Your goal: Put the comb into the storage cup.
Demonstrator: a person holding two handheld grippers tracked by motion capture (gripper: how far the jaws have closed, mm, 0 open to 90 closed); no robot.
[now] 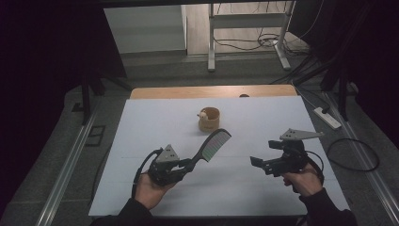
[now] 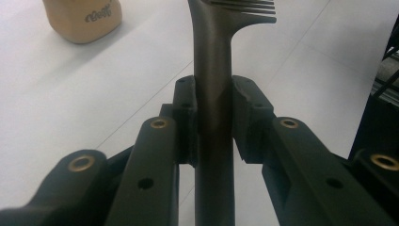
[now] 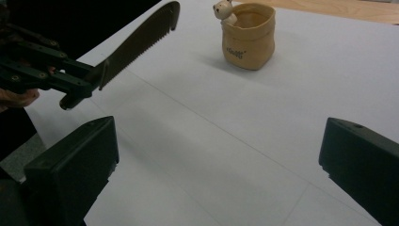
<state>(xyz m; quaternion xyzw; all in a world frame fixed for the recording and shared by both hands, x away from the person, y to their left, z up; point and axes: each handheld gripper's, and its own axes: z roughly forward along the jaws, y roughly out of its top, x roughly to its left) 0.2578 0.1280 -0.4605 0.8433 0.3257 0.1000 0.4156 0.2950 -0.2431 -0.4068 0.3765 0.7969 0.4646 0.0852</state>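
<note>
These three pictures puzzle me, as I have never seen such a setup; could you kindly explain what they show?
A person sits at a white table holding a hand-operated two-jaw gripper in each hand. The high view looks down from above. The other two come from cameras riding on the grippers, looking along their black jaws. The left gripper is clamped on the handle of a dark comb, held above the table. The right gripper is open and holds nothing. On the table stands a small tan pouch-like cup with a little bear figure at its rim.
</note>
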